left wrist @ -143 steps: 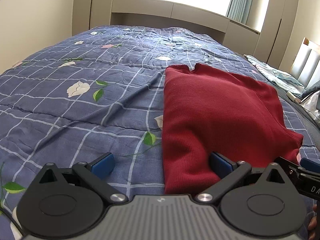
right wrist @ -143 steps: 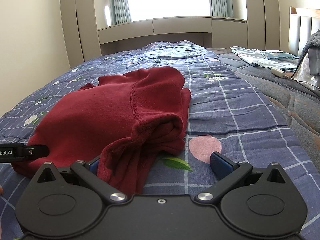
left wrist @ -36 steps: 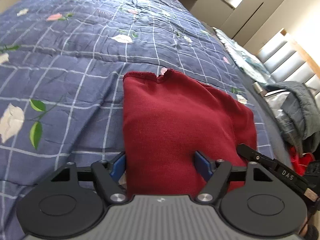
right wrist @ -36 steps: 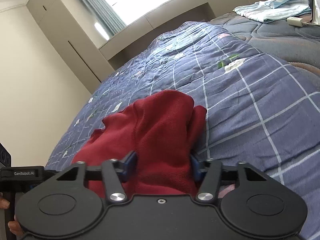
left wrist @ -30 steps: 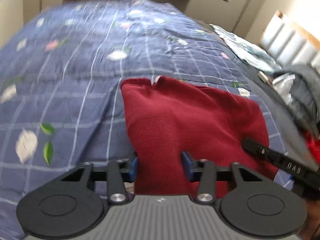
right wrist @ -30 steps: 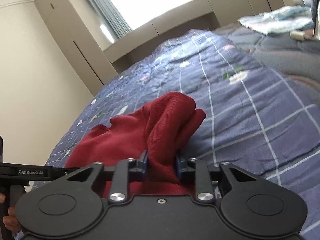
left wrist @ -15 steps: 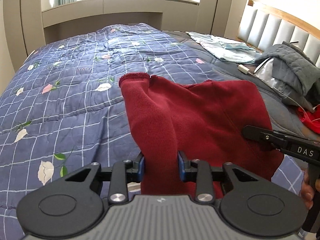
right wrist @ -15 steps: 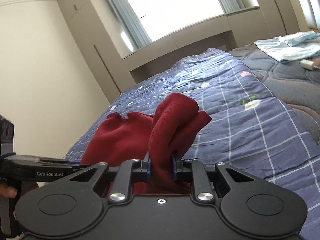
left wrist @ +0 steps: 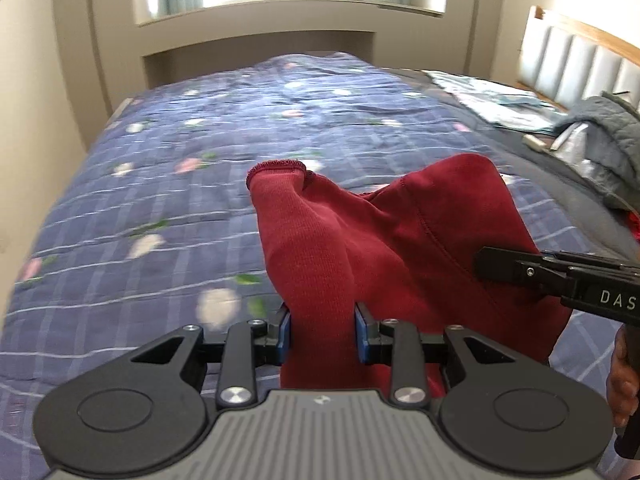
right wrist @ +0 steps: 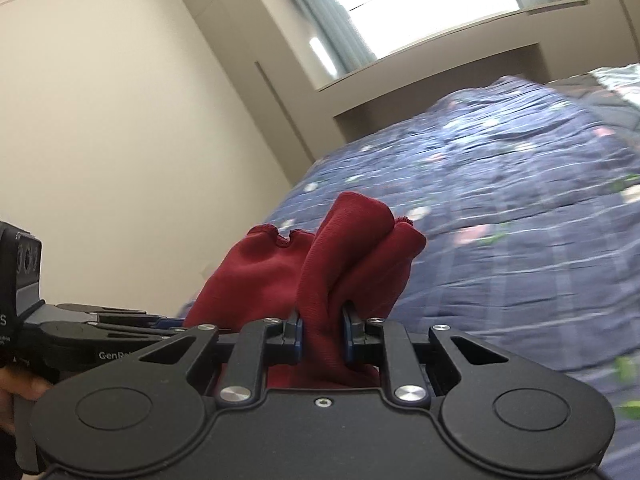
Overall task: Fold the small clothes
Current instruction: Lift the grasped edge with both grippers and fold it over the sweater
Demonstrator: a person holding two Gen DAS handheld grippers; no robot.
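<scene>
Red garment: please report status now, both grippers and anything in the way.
Left gripper and right gripper shut on red garment. Garment bunched, lifted over quilt. Nothing in the way.

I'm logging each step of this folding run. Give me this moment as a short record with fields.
garment: red knit top, bunched and lifted clear of the quilt
left gripper: shut on the red knit top
right gripper: shut on the red knit top
surface: bed with blue checked floral quilt
nearby: grey jacket at the bed's right side
image: quilt blurred
</scene>
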